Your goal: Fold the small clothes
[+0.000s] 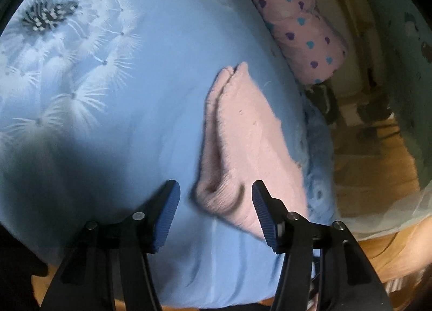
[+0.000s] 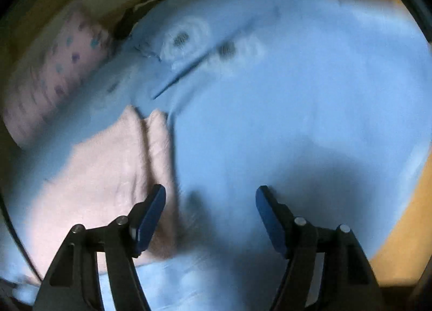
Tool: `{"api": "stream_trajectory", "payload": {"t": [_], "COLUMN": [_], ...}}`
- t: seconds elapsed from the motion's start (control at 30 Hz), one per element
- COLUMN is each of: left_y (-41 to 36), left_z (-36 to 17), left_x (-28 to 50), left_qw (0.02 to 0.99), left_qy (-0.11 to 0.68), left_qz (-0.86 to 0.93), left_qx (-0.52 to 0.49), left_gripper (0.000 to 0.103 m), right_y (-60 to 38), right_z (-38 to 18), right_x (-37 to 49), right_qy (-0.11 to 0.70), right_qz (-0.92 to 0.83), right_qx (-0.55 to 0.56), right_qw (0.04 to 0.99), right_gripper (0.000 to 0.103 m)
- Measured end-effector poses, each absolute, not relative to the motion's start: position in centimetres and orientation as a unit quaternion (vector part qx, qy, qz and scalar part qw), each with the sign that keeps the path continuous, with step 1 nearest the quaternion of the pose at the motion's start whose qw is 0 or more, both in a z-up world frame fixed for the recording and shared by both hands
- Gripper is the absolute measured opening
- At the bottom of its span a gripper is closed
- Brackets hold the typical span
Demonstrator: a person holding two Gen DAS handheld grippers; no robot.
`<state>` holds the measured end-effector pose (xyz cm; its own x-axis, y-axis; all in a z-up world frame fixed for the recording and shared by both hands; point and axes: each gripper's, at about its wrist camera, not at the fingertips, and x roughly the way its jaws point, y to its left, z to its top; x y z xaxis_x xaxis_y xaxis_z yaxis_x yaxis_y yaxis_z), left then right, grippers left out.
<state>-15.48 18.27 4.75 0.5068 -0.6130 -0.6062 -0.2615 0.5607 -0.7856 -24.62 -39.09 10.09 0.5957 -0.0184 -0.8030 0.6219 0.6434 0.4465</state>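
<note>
Both grippers gaping empty, left gripper (image 1: 216, 197) over pink garment (image 1: 243, 135), right gripper (image 2: 210, 203) seemingly beside it.

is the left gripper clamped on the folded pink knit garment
No: the left gripper has both blue pads spread apart, with the folded pink knit garment lying loose on the light blue bedsheet between them.

One pink garment (image 1: 243, 143), one heart-print pillow (image 1: 299, 22), one blue sheet (image 1: 151, 73).
</note>
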Motion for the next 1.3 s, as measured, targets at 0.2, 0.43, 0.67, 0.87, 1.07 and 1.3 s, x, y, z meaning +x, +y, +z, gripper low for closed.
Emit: {"api": "stream_trajectory", "payload": {"t": [0.2,0.43,0.67,0.87,1.07,1.3], "left_y": [16.2,15.3,15.3,16.5,17.4,18.0], "left_z": [2.9,2.9,3.9,6.2,6.9,4.4], "left_x": [-14.0,-13.2,-13.7,-15.8,-18.8,-18.2], "left_qw": [0.688,0.71,0.734,0.75,0.765,0.736], "left_qy": [0.509,0.509,0.504,0.485,0.47,0.507], "left_qz": [-0.153,-0.123,-0.126,-0.148,-0.144,-0.108], "left_qx": [-0.495,-0.471,-0.437,-0.424,-0.417,-0.436], "left_gripper": [0.034,0.001,0.0,0.0,0.0,0.0], "right_y": [-36.6,-33.5,-32.6,-34.2,-34.0,-33.3], "right_z": [9.7,8.8,10.2,12.5,12.7,10.5], "right_x": [-24.1,-21.2,-19.7,-22.0,-23.3,-22.9], "right_qy": [0.392,0.393,0.421,0.398,0.429,0.467], "right_qz": [-0.175,-0.181,-0.089,-0.061,-0.054,-0.116], "right_qx": [0.371,0.281,0.267,0.306,0.281,0.247], "right_qw": [0.823,0.857,0.863,0.863,0.857,0.841], "right_gripper": [0.078,0.072,0.024,0.021,0.021,0.03]}}
